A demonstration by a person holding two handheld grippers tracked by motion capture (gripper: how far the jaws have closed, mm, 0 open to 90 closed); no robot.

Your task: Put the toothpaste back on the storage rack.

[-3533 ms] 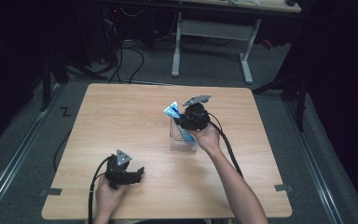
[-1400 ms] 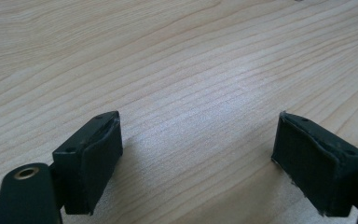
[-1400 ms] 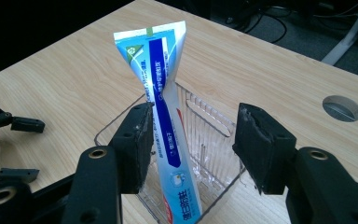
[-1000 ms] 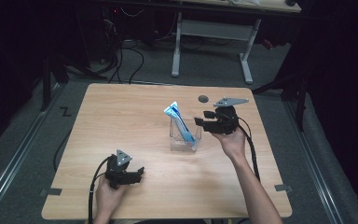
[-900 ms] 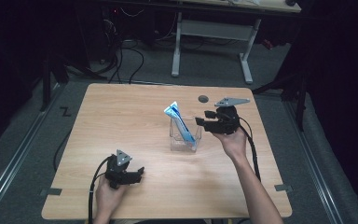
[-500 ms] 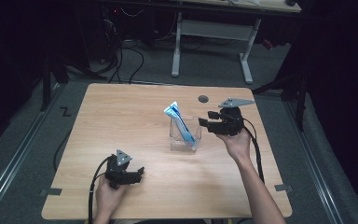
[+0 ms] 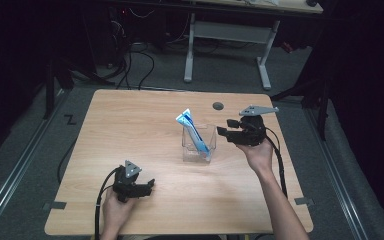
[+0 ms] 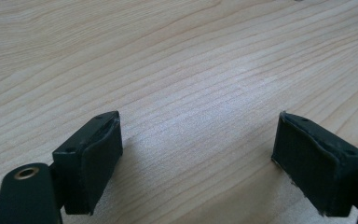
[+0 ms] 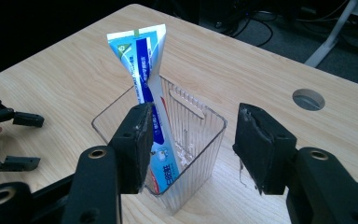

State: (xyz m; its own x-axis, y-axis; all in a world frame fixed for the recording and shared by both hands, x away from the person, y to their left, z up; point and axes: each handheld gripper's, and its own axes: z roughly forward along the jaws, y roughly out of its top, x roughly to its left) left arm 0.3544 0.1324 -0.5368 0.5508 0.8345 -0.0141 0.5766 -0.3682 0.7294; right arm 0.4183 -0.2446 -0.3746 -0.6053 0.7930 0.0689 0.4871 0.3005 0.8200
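Jaws spread wide and empty, the left gripper rests on the table; the right gripper, also open, hovers beside a clear bin. Backing straight off looks safest. Inside, a toothpaste tube leans, long axis tilted, crimped end up.

light: bright on table | surround: dark | shadows: soft | focus: sharp, slight grain
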